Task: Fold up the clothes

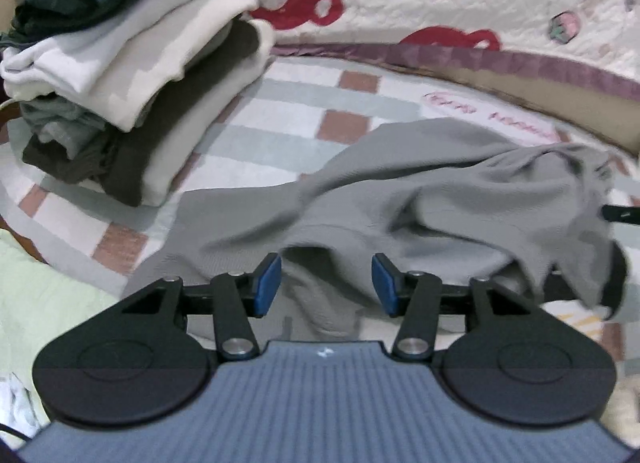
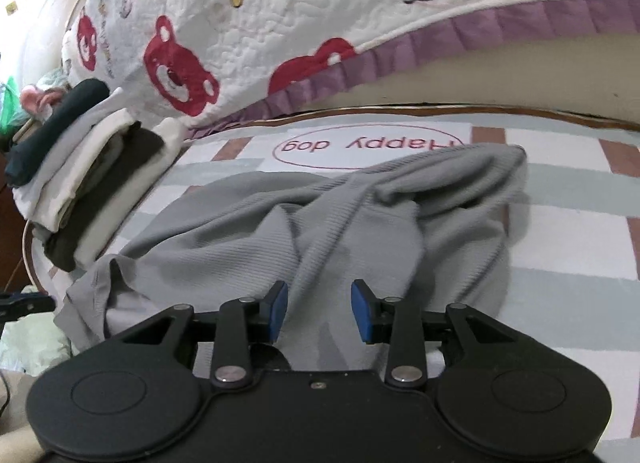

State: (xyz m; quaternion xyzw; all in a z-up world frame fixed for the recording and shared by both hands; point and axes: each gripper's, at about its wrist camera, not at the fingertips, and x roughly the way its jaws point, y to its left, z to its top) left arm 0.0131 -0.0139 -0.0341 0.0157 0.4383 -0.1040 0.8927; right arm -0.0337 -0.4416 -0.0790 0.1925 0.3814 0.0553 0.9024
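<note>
A grey ribbed garment lies crumpled on a checked mat. My left gripper is open, its blue pads either side of the garment's near edge, holding nothing. In the right wrist view the same garment lies bunched in folds on the mat. My right gripper is open just over the garment's near part, with cloth showing between the jaws but not pinched.
A stack of folded clothes in dark green, white, cream and dark brown stands at the left of the mat; it also shows in the right wrist view. A quilted bear-print bedspread with a purple frill rises behind the mat.
</note>
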